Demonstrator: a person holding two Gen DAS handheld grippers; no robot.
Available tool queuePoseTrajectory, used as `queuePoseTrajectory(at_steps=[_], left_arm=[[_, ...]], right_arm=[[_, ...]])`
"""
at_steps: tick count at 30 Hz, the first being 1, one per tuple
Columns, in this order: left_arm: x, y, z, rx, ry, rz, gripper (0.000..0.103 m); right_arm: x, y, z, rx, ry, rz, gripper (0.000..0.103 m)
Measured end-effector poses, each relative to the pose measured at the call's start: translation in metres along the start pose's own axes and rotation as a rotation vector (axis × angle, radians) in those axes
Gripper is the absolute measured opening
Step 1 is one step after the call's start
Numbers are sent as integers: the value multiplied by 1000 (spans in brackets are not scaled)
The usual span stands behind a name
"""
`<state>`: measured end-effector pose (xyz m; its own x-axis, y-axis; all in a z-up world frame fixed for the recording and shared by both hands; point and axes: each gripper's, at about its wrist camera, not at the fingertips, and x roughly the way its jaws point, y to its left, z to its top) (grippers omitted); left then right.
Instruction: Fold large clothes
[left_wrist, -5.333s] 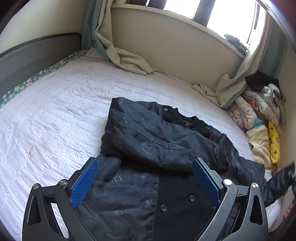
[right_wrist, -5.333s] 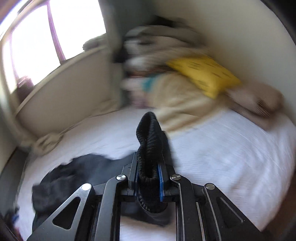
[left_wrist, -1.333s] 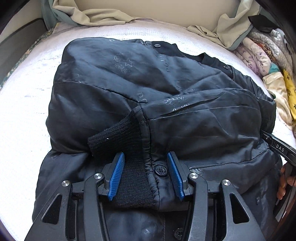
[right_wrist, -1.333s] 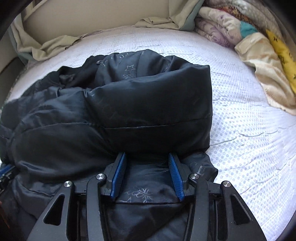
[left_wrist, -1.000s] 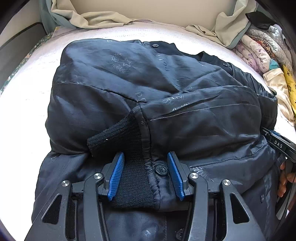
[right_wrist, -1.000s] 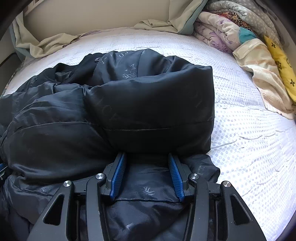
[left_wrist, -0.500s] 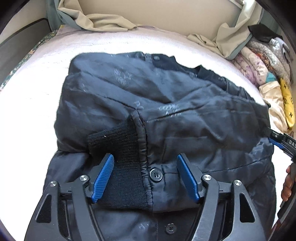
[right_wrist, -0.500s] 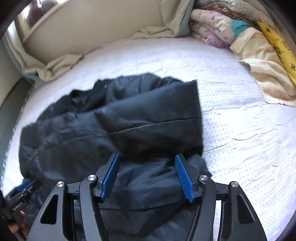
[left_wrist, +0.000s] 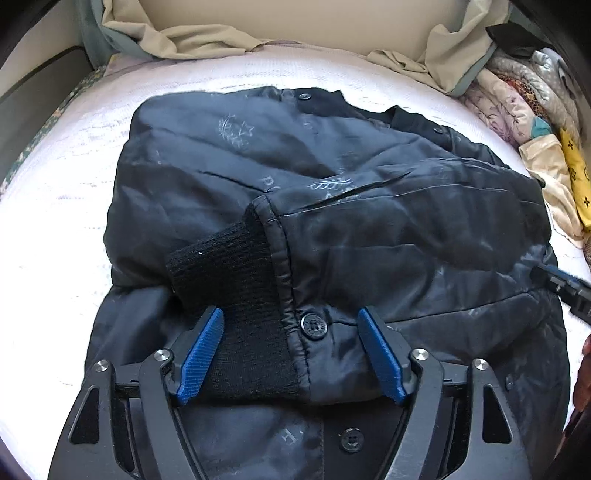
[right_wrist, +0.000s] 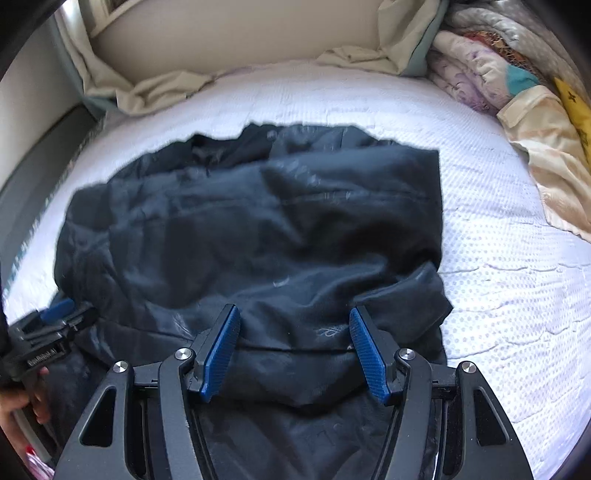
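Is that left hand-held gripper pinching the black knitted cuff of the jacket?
Apart. In the left wrist view the left hand-held gripper is opening; its blue pads stand clear of the knitted cuff between them.

The jacket (left_wrist: 332, 206) lies folded on the bed (left_wrist: 55, 221), near its middle. One sleeve is laid across the top of the jacket, its knit cuff (left_wrist: 236, 295) resting on the near part. The left hand-held gripper (left_wrist: 291, 354) hangs over the near edge of the jacket, the cuff between its opening jaws. The right hand-held gripper (right_wrist: 295, 350) hangs over the near edge further right, its jaws apart above the fabric. Behind the jacket, curtains (left_wrist: 207, 37) pool on the far edge of the bed below the wall. To the right, a pile of bedding (right_wrist: 517, 92) sits on the bed, well apart from the jacket.
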<state>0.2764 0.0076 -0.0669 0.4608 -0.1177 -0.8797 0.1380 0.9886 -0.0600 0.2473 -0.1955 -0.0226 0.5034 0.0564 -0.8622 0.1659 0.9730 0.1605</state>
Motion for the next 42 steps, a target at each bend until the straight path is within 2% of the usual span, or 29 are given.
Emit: queuePoseTrajectory(at_steps=[6,12,15,30,36,39,42], left_arm=[[10,3,0,-12,12,6,88],[14,5,0,-14,19,9,89],[14,5,0,-14,19,8,89],[1,5,2,-20,6,12,90],[-17,2,4,13,-37,41,89],[-26,2,5,23,-64,49,89],[-33,3,7,25,-86,56,89]], right_arm=[[27,2,-9,-74,30,-34,60],[41,15,-13,-121,26,-114,61],[43,16,-13,-118,24,-125,61],[45,15,-18,-125,1,-128,61],[39,17,-15,-129,14,-125,61],[26,16,-8,-109,33,-89,63],[6,10,-2,-49,4,-29,66]])
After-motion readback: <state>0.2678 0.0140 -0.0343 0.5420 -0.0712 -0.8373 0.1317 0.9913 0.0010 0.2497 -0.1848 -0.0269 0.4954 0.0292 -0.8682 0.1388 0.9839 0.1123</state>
